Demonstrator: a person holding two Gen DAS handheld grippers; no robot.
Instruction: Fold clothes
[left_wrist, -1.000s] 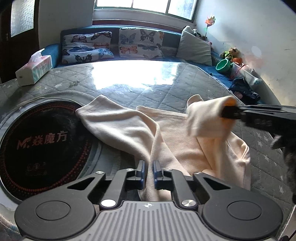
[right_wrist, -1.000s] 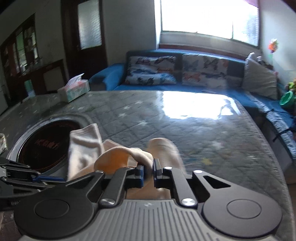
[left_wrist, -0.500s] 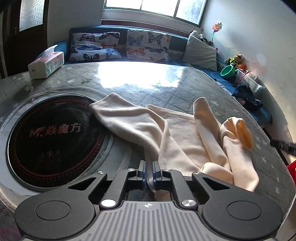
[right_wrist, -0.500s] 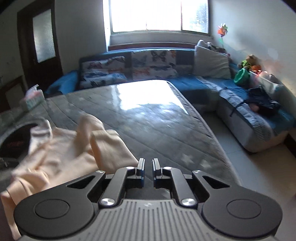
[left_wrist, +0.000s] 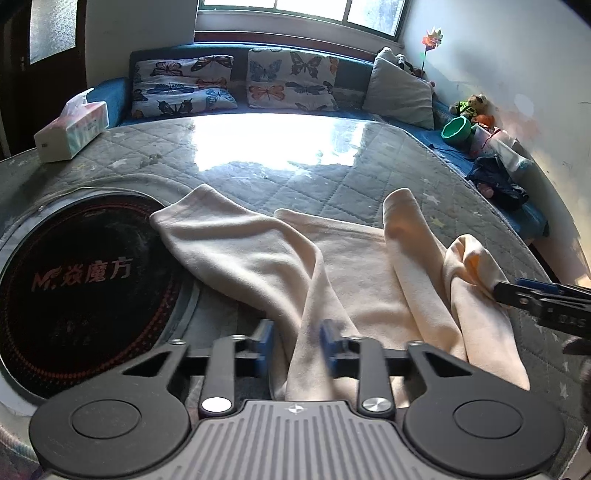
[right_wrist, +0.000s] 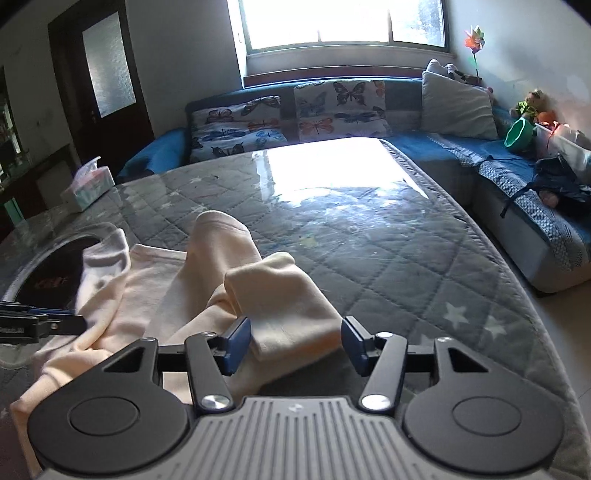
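Left tongs (left_wrist: 295, 345), jaws opening, with a fold of the garment (left_wrist: 354, 266) running up between the pads; the cloth is slack there and the pads appear to stand off it, so the grip looks released. Right tongs (right_wrist: 295, 345), jaws also opening and standing wide, with a folded sleeve end (right_wrist: 291, 306) lying between them untouched. In the left view the right tongs' tips lie at the sleeve's outer edge. The cream garment lies on the quilted desk (right_wrist: 388, 258), one sleeve reaching onto the dark round hob (left_wrist: 74, 280), the other doubled back on the right. Step in hand, as judged: letting go after a sleeve fold. Next move: take a fresh hold of each side, likely the near hem or the left sleeve, and carry it over the body without dragging the laid fold.
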